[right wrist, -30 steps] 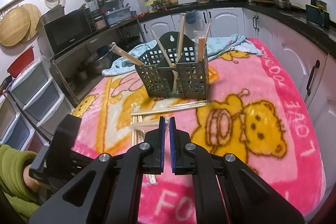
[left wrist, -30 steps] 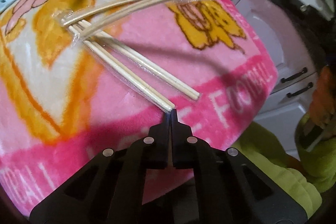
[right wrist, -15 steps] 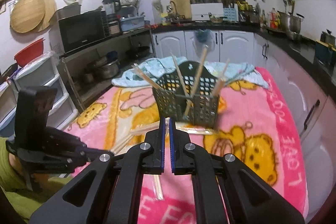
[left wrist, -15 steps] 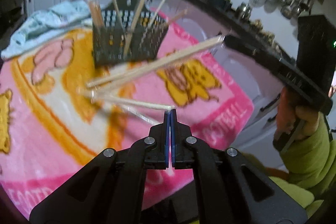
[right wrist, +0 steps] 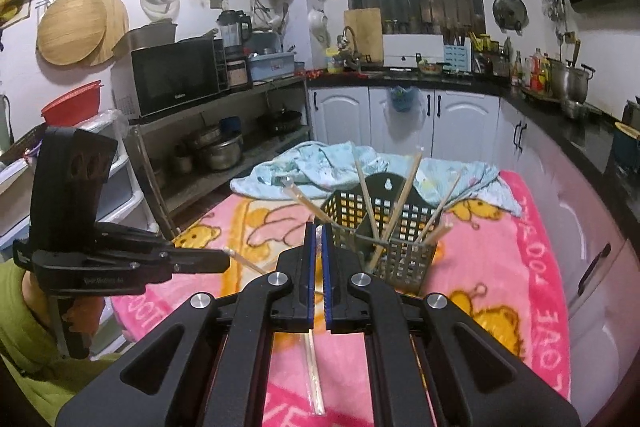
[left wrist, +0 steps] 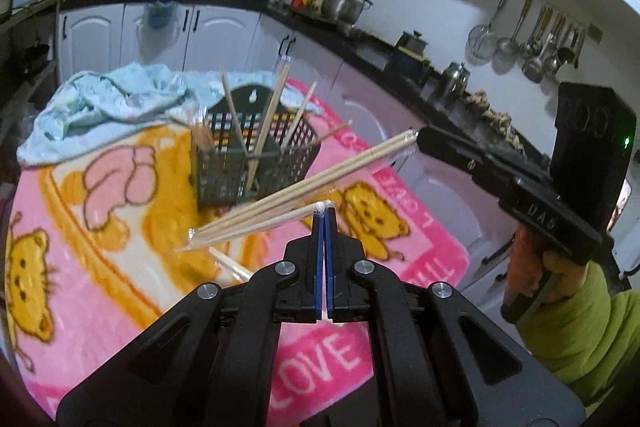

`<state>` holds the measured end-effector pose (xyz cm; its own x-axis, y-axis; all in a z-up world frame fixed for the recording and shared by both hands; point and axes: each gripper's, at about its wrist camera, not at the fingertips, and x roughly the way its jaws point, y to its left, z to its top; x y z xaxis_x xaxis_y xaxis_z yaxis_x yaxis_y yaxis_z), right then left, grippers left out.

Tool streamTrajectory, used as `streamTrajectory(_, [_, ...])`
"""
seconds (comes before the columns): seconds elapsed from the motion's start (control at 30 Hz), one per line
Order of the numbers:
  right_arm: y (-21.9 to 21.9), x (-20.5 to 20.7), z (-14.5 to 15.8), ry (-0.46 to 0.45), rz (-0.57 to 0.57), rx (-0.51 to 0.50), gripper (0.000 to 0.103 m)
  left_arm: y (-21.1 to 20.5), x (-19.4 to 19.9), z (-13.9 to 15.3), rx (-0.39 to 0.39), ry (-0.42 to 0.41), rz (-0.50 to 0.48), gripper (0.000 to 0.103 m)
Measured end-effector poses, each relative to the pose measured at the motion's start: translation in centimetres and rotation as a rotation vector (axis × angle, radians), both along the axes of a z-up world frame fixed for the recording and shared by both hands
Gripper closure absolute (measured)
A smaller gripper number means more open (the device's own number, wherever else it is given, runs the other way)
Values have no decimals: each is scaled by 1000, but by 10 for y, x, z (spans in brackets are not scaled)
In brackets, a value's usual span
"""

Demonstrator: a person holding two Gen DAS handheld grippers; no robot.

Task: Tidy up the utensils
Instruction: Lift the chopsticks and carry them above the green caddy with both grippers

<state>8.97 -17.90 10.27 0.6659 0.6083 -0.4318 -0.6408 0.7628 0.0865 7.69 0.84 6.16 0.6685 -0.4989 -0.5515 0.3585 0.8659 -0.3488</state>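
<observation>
A dark mesh utensil basket [left wrist: 250, 163] [right wrist: 384, 231] stands on the pink blanket with several wrapped chopstick pairs upright in it. My left gripper [left wrist: 325, 213] is shut on the end of a wrapped chopstick pair [left wrist: 256, 229], lifted above the blanket. My right gripper [right wrist: 317, 231], also seen in the left wrist view [left wrist: 424, 143], is shut on another wrapped chopstick pair [left wrist: 320, 179], held in the air in front of the basket. One more wrapped pair [right wrist: 314, 375] lies on the blanket below the right gripper.
A crumpled light-blue towel [left wrist: 108, 107] lies behind the basket. The pink cartoon blanket [left wrist: 100, 259] covers the table. White cabinets [right wrist: 440, 115] and a cluttered black countertop run behind and to the right. A shelf with a microwave [right wrist: 176, 79] stands at left.
Both grippers have risen from the blanket with their chopstick pairs. The left pair was lying on the blanket a second ago and is now in the air.
</observation>
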Motion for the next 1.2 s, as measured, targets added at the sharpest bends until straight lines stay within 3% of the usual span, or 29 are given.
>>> streamTrajectory(0.53, [-23,7,61,-120,-75,12,101,-11,25,84,-122,-152,-49,103])
streamTrajectory(0.83, [-32,19,86,-167,-106,54,101,-8,54,114,-220,-148,-71,103])
streamTrajectory(1.2, [-31,46,114,-212,-121,100,101,-6,86,124,-246,-111,-80,103])
